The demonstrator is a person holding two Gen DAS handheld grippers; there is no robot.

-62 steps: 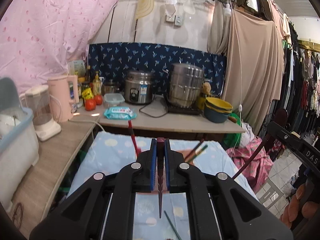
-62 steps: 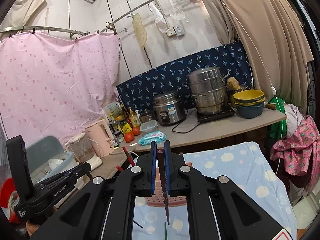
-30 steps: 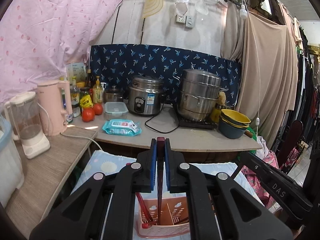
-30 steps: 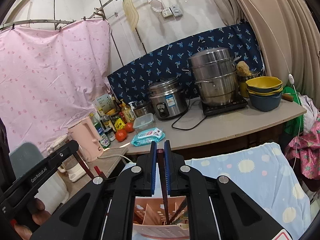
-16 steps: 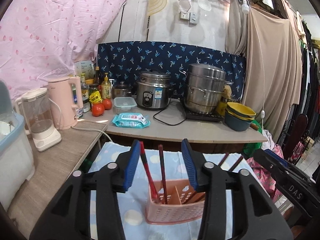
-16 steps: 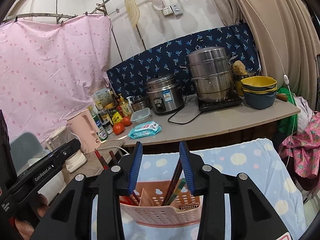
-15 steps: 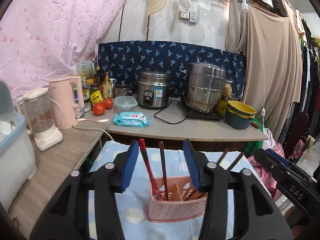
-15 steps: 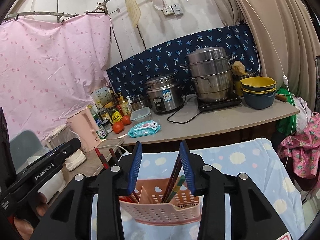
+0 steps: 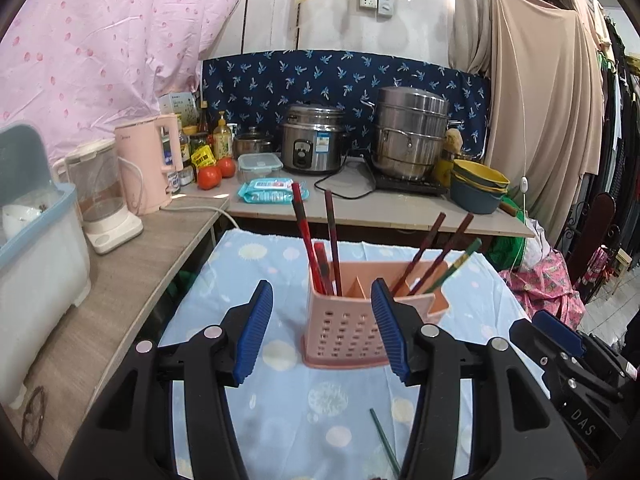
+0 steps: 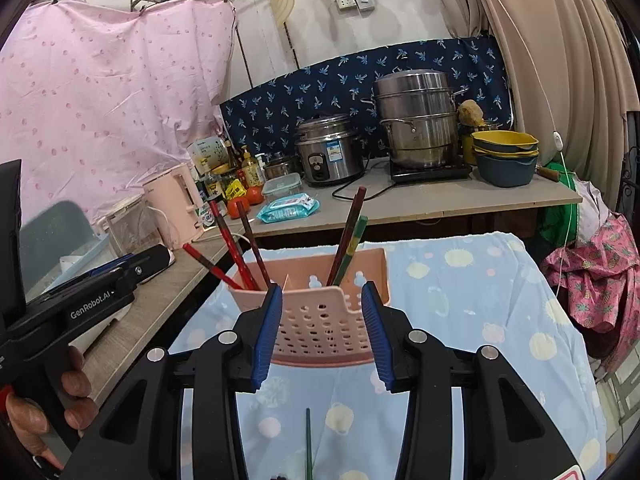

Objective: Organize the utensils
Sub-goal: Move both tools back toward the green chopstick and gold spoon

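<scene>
A pink perforated utensil holder (image 9: 344, 330) (image 10: 320, 322) stands on the blue dotted cloth (image 9: 224, 280) (image 10: 472, 304). Red and dark chopsticks (image 9: 316, 248) (image 10: 236, 240) lean in its left compartment; dark and green ones (image 9: 444, 256) (image 10: 350, 236) lean in its right. A green chopstick (image 9: 384, 446) (image 10: 308, 440) lies on the cloth in front of the holder. My left gripper (image 9: 326, 330) is open and empty, just short of the holder. My right gripper (image 10: 324, 332) is open and empty, close before the holder.
A wooden counter (image 9: 132, 264) runs along the left with a blender (image 9: 100, 200), a pink kettle (image 9: 148, 168) and a white bin (image 9: 36, 240). The back counter (image 9: 400, 212) holds a rice cooker (image 9: 312, 142), a steamer pot (image 9: 412, 132), bowls (image 9: 478, 186), tomatoes and wipes.
Both grippers opened and let their chopsticks drop into the holder. Both have since pulled back and up, so the holder and the green chopstick on the cloth show lower in view.
</scene>
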